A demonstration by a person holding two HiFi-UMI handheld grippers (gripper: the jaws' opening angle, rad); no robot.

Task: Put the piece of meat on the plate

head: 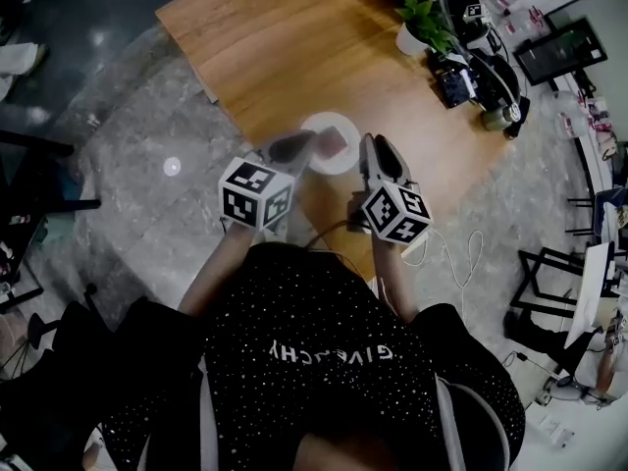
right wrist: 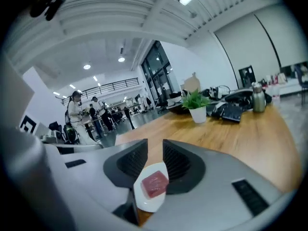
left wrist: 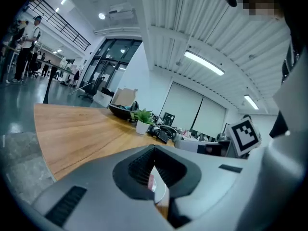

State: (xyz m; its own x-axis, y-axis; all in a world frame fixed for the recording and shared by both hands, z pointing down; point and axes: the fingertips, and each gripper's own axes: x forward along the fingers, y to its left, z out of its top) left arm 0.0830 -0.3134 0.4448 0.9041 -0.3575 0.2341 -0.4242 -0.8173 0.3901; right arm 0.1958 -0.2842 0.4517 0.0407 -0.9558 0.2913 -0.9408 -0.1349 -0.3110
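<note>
There is one piece of meat [right wrist: 155, 183]: a small, squarish slab, reddish-pink with a slightly paler edge. It lies flat on the single white plate [head: 319, 163], which sits on the wooden worktop [head: 275, 47] just ahead of me. I hold two tongs. My left tongs [left wrist: 154, 152] are clenched, tips together with nothing gripped; only a sliver of the plate shows behind them. My right tongs [right wrist: 155, 146] are released, jaws slightly apart and empty, hanging just above the plate so the meat shows beneath the gap. One potted plant [head: 417, 23] stands at the far end of the worktop.
</note>
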